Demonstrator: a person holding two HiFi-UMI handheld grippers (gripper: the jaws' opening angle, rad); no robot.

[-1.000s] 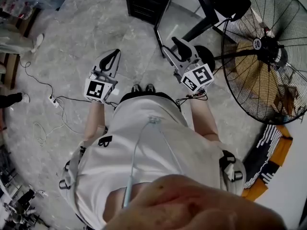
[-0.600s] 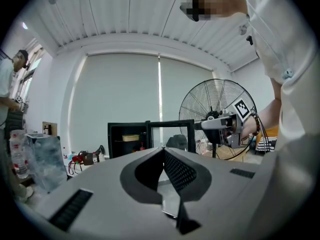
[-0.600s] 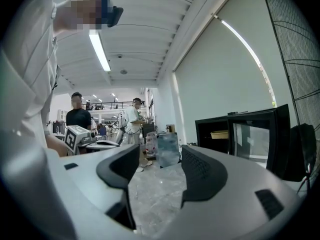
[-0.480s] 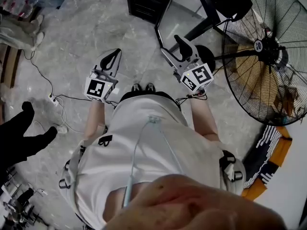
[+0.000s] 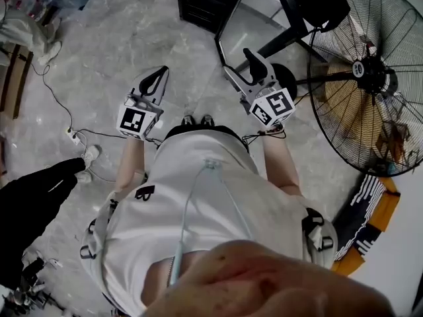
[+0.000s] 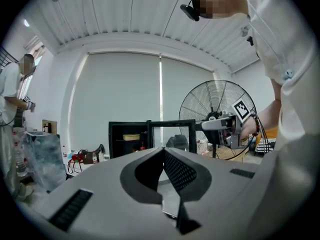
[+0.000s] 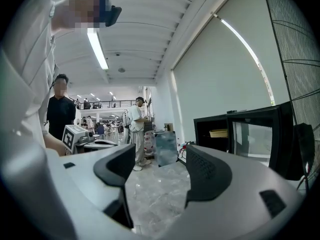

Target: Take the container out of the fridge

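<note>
My left gripper (image 6: 163,150) has its jaws pressed together with nothing between them. The jaws of my right gripper (image 7: 157,160) are opening, spread wide over bare floor and empty.

The fridge (image 6: 113,143) stands well ahead of me on the floor, its glass door (image 6: 172,135) swung open. The container (image 6: 131,136), a shallow yellowish tray, sits on an upper shelf inside. Its long axis seems to run crosswise, with the broad side facing the opening.

From my left jaws it lies at about 11 o'clock, almost straight ahead. From my right jaws the container (image 7: 218,133) sits off at about 2 o'clock, so that hand points away from it. I cannot tell which hand is nearer. I judge the spread right jaws are the ones to take it, but they must first swing round to face the opening, clear of the door.
</note>
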